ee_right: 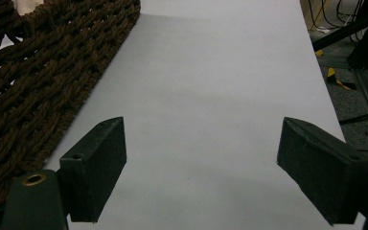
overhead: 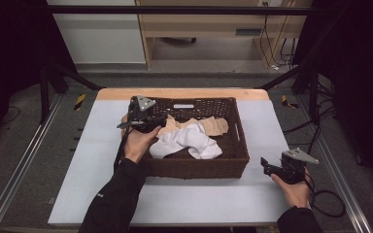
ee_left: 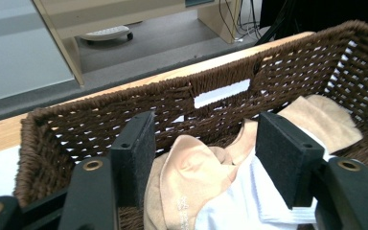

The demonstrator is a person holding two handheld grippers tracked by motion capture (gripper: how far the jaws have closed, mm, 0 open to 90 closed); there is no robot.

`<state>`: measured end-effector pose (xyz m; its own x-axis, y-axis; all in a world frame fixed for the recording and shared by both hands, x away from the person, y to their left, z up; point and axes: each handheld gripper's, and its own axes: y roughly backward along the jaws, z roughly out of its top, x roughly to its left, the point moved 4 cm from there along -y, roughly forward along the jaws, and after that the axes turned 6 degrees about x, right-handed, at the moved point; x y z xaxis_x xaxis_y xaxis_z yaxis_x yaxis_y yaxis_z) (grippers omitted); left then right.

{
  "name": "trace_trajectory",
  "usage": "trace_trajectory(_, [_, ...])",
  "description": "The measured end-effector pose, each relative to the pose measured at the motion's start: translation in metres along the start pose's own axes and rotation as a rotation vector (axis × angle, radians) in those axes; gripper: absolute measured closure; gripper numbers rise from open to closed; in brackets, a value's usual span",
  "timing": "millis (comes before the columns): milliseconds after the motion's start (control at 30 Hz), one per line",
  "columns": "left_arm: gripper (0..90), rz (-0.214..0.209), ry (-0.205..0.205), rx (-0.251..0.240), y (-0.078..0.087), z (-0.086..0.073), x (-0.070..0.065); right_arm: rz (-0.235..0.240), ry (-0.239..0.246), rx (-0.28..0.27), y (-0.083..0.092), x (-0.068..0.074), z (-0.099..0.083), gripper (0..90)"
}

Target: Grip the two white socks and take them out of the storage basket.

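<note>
A: Where were the garments with reference to the left tool (ee_left: 201, 158)?

B: The beige garment (ee_left: 191, 167) lay directly between and below the tool's two pads, inside the wicker basket (ee_left: 67, 129). The white garment (ee_left: 249, 201) lay beside it, toward the pad on the right in the left gripper view, and ran partly under the beige one. A second beige piece (ee_left: 321, 120) lay beyond that pad, nearer the basket's far wall.

A: State of the left tool?

B: Jaws were spread wide apart, with nothing clamped. Whether the pads touched the cloth could not be determined. In the high view the left tool (overhead: 158, 121) hung over the basket's left end, above the garments.

A: And the right tool (ee_right: 201, 167)?

B: Jaws were likewise spread wide, with nothing between them. Bare white desk (ee_right: 220, 86) lay ahead of the pads. The basket wall (ee_right: 43, 86) stood to the left of the left pad in the right gripper view, near but apart. In the high view the right tool (overhead: 267, 166) sat beside the basket's near right corner, well apart from the garments.
</note>
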<state>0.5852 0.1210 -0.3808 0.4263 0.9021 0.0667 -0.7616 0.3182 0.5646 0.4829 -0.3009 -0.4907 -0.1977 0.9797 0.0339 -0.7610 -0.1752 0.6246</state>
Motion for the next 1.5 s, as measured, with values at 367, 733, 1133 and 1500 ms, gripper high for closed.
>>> trace_trajectory(367, [39.3, 0.0, -0.051, 0.088, -0.03, -0.02, -0.005, -0.001, 0.0, 0.002, 0.0, 0.0, 0.0, 17.3])
trace_trajectory(733, [39.0, -0.024, -0.07, 0.178, -0.048, -0.036, -0.006, 0.004, 0.008, 0.011, -0.002, 0.0, 0.0, 17.1])
trace_trajectory(1133, [42.3, -0.024, -0.093, 0.26, -0.058, -0.045, -0.007, 0.001, 0.012, 0.015, -0.002, 0.0, -0.001, 16.8])
trace_trajectory(1500, [45.4, -0.027, -0.172, 0.336, -0.068, -0.045, -0.014, 0.007, 0.014, 0.022, -0.004, 0.001, -0.001, 16.3])
